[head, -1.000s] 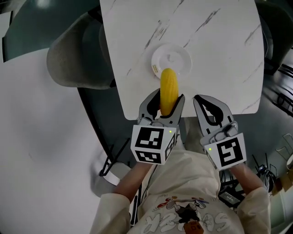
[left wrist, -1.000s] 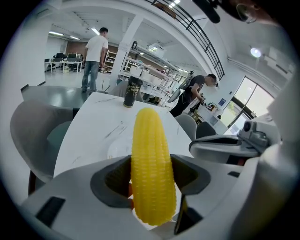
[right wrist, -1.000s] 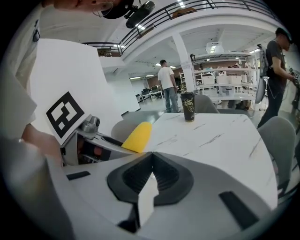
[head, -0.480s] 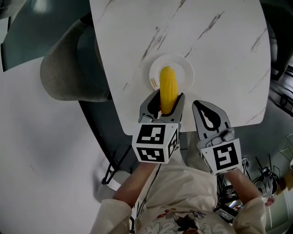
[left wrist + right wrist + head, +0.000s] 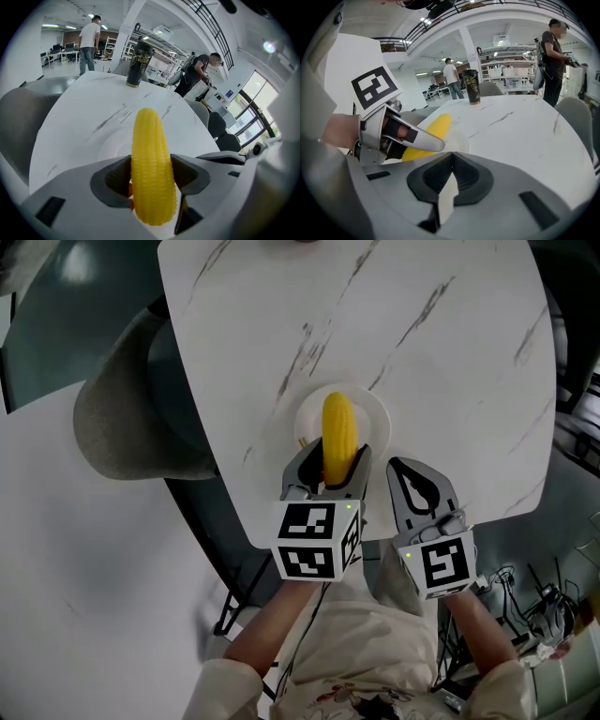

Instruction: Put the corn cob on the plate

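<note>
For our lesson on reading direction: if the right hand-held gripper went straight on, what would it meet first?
The right hand-held gripper, shut, would probably meet the marble table top just right of the plate; its height is unclear.

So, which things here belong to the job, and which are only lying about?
For the job: corn cob, gripped in the left claw; white plate.
Lying about: black cup at the far side of the table; grey chair; right claw, shut and empty.
</note>
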Action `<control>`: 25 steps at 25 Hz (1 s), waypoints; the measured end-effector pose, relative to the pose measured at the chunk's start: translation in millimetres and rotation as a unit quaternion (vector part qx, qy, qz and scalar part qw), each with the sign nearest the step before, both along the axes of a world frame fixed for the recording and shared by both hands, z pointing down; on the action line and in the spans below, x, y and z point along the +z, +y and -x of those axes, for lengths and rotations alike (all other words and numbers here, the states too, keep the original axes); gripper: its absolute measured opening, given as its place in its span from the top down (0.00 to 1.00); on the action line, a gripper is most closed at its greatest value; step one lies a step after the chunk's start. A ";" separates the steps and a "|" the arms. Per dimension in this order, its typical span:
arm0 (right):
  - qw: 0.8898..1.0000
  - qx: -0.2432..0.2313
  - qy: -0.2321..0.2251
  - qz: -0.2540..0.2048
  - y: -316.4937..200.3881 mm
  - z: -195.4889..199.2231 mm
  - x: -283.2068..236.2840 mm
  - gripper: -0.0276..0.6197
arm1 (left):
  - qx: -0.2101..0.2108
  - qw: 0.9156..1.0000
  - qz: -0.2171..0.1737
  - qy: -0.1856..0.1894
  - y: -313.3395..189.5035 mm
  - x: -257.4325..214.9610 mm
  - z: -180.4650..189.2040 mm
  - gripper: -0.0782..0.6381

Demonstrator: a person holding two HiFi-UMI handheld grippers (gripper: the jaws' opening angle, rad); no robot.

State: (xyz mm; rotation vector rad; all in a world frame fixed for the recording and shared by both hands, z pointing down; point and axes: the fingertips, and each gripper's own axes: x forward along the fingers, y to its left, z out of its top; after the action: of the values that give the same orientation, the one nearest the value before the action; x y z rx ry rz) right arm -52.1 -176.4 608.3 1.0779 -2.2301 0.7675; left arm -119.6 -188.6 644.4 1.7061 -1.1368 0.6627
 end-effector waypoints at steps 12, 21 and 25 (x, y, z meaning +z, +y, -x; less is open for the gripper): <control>0.999 0.035 -0.028 0.005 -20.2 4.2 -3.7 0.95 | -0.004 0.999 0.042 -0.011 -10.1 24.2 -0.2 0.52; 0.999 0.035 -0.018 0.011 -11.1 -5.2 -5.6 0.95 | 0.014 0.998 0.044 -0.048 -14.4 22.1 -2.7 0.52; 0.999 0.043 -0.015 0.012 -9.7 -13.3 -9.1 0.95 | 0.012 0.998 0.036 -0.048 -14.6 17.3 -5.0 0.52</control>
State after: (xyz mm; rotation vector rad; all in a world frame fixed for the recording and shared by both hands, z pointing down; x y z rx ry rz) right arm -38.8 -186.1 599.2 1.1646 -2.2065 0.8489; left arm -114.6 -203.1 661.6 1.6444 -1.1464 0.7975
